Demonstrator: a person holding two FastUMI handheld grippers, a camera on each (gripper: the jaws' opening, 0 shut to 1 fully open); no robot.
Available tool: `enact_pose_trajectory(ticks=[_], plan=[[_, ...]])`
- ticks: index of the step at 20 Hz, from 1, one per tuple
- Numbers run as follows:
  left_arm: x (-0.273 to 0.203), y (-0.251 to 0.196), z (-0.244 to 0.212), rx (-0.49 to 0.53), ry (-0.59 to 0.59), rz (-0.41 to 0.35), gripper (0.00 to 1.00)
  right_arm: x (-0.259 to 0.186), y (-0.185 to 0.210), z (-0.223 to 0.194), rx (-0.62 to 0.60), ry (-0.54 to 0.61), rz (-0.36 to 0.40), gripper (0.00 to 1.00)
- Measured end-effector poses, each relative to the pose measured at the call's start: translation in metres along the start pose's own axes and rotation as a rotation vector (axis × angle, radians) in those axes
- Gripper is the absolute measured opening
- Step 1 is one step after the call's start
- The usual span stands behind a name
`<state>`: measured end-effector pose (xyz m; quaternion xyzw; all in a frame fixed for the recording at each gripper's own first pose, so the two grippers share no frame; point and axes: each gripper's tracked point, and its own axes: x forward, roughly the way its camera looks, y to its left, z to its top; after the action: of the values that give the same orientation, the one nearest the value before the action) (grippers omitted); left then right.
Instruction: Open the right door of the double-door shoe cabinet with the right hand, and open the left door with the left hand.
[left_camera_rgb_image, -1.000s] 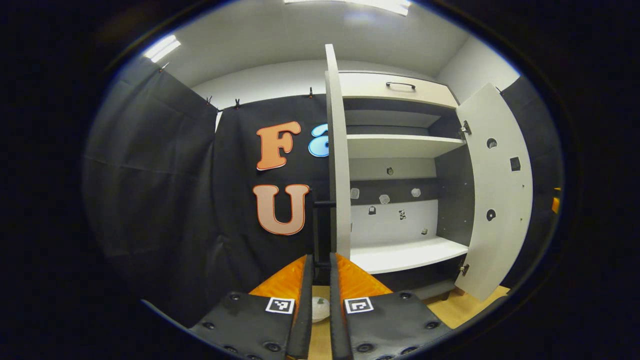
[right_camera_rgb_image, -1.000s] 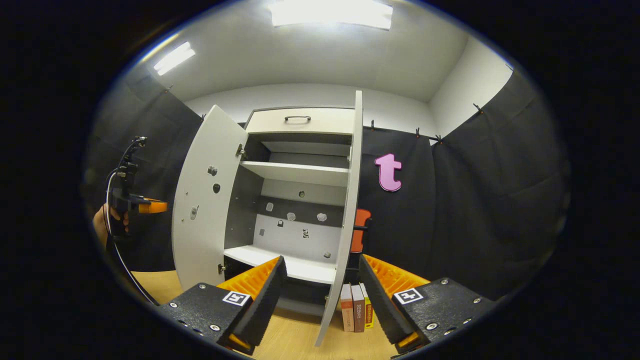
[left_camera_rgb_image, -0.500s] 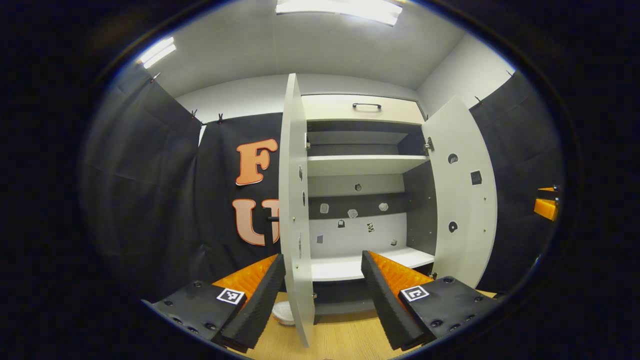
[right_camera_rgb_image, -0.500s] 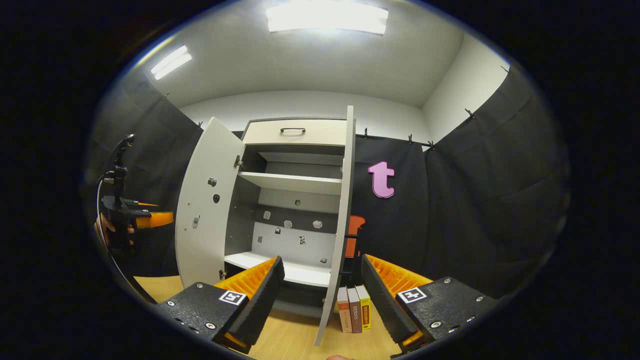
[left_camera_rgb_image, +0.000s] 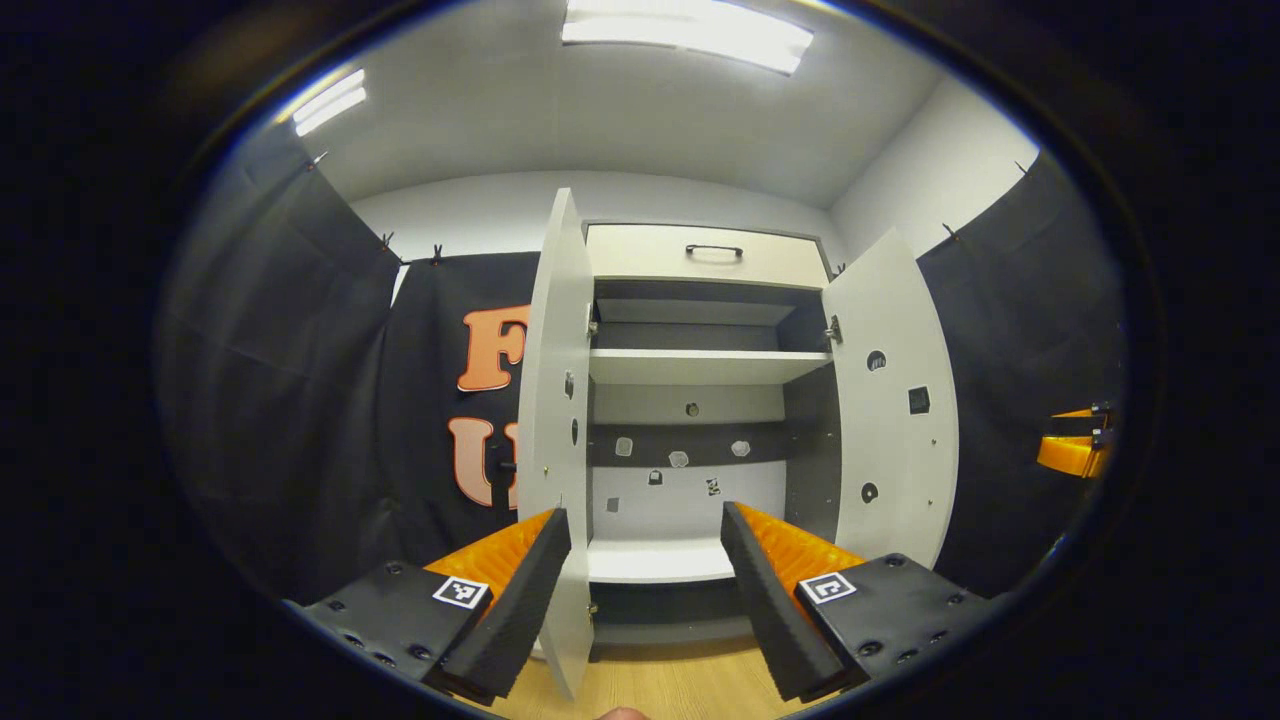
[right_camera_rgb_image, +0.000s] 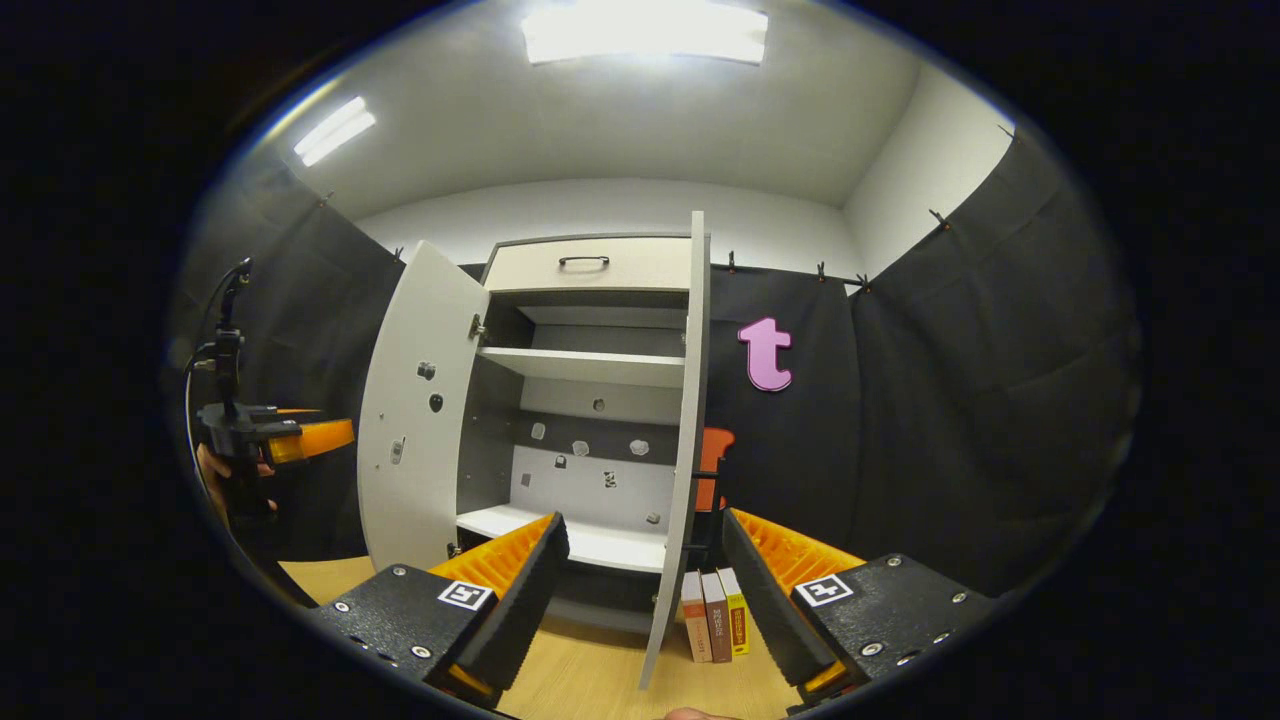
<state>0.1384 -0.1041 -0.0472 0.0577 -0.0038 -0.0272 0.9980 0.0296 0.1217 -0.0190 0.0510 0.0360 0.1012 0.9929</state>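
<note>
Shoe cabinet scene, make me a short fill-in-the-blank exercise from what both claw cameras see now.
1. Both doors of the shoe cabinet stand ____.
2. The left claw has its fingers ____.
3. Beside the right door, three ____ stand upright on the floor.
4. Above the shelves, the drawer is ____.

Answers: open; open; books; closed

shoe cabinet (left_camera_rgb_image: 700, 360) interior open, 2 doors swung wide

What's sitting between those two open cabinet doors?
In the left gripper view, between the left door and right door lies the cabinet's open inside: two white shelves, bare, and a back panel with small marks.
</note>
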Motion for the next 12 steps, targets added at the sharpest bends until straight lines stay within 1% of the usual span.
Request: enact_pose_trajectory(ticks=[2,4,7,9,10,12], plan=[[0.0,-0.004,0.0,0.004,-0.008,-0.016,0.96,0.003,0.006,-0.002,-0.002,0.001,0.01,0.94],[0.005,-0.001,0.003,0.015,-0.03,-0.005,0.96,0.009,0.01,-0.003,-0.006,-0.003,0.014,0.94],[0.007,-0.002,-0.001,0.022,-0.02,-0.008,0.99,0.019,0.012,-0.003,-0.03,-0.007,0.012,0.94],[0.009,-0.003,-0.002,0.03,-0.018,-0.023,0.97,0.026,0.022,-0.004,-0.03,-0.01,0.045,0.94],[0.011,0.0,0.001,0.042,-0.026,-0.013,0.96,0.031,0.025,-0.005,-0.022,-0.008,0.058,0.94],[0.014,0.007,0.002,0.06,-0.029,0.01,1.0,0.038,0.021,-0.001,-0.029,-0.009,0.057,0.94]])
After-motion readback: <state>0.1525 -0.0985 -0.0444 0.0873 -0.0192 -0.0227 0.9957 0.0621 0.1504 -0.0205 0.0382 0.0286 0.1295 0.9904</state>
